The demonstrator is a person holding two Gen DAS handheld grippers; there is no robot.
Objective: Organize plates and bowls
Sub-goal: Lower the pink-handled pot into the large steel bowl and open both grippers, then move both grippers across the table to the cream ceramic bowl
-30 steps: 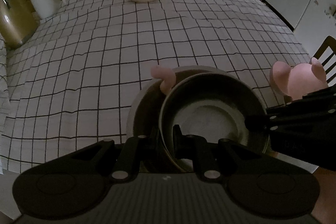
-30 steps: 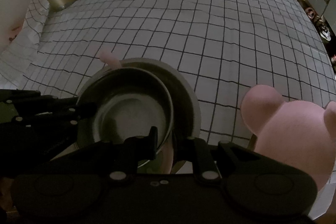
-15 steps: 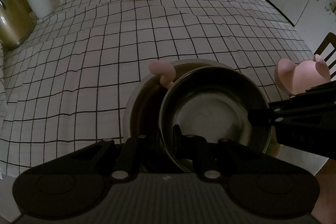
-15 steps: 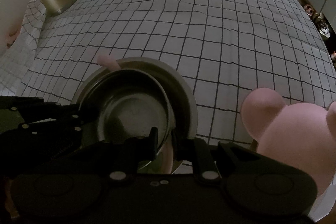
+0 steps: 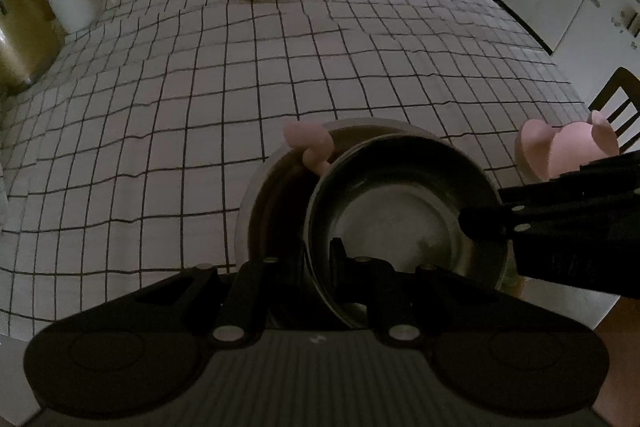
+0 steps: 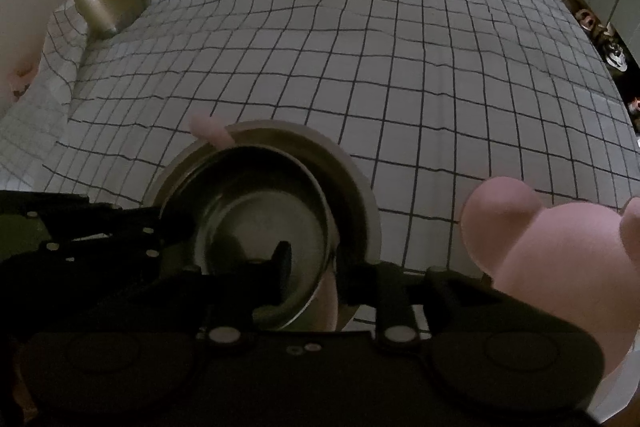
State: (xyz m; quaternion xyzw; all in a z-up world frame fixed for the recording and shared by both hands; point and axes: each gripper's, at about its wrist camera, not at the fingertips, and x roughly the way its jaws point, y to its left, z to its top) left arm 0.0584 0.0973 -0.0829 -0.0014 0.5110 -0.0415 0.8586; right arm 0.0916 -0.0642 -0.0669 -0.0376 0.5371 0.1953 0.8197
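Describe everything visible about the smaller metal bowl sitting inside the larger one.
The smaller metal bowl is round, shiny, steel-looking, dark-rimmed and empty, with a flat pale bottom. It sits tilted inside the larger bowl, off to one side, by that bowl's pink ear-shaped tab, at the near edge of the checked tablecloth. The left gripper pinches its near rim; the right gripper straddles the rim, jaws opening.
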